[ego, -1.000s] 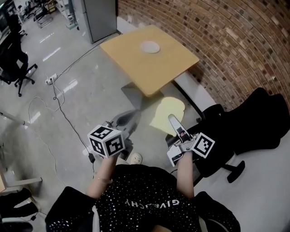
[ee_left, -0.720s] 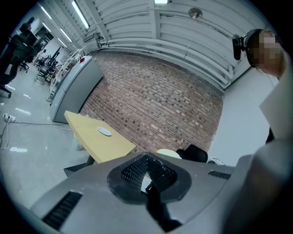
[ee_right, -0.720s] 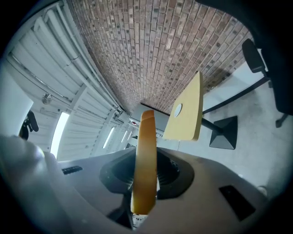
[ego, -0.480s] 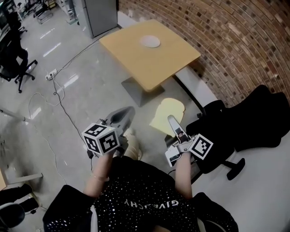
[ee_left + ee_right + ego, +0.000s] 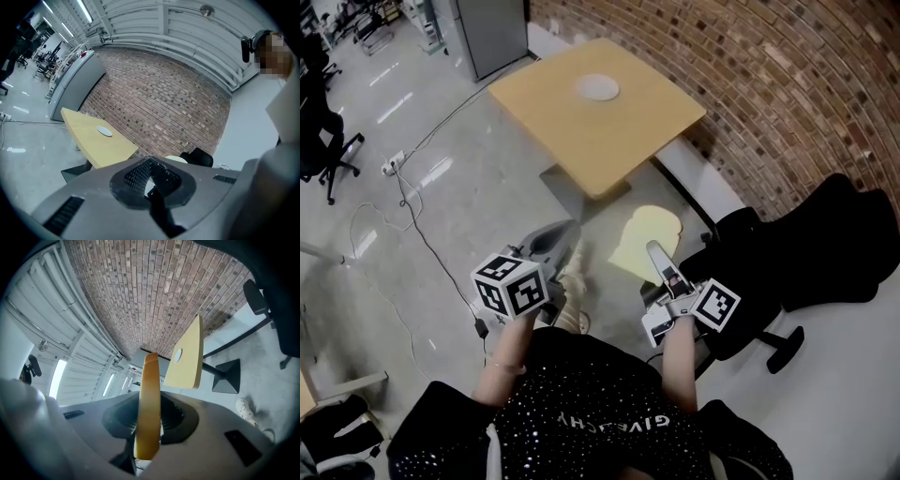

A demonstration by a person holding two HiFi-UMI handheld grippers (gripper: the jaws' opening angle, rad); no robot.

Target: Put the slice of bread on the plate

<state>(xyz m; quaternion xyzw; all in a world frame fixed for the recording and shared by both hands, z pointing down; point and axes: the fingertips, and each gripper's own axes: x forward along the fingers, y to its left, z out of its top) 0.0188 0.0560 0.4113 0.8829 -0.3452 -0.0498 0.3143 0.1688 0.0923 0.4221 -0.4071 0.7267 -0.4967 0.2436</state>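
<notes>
The slice of bread [image 5: 645,239], pale yellow with a darker crust, is held on edge over the floor by my right gripper [image 5: 655,253], which is shut on it. In the right gripper view the bread [image 5: 147,404] stands upright between the pads. The white plate [image 5: 596,88] lies on the yellow table [image 5: 609,141], well ahead of both grippers. It also shows as the small plate [image 5: 104,131] in the left gripper view and as the plate [image 5: 177,355] in the right one. My left gripper [image 5: 565,232] hangs shut with nothing in it.
A brick wall [image 5: 787,84] runs behind the table. A black office chair [image 5: 769,272] stands close on the right, another chair [image 5: 319,122] far left. Cables [image 5: 403,187] trail over the shiny floor. The table's dark base [image 5: 567,183] sits just ahead, and the person's shoe [image 5: 572,281] is below the left gripper.
Both grippers have sunk a little, the left one also shifting left. A foot has come forward under the left gripper. The bread stays gripped.
</notes>
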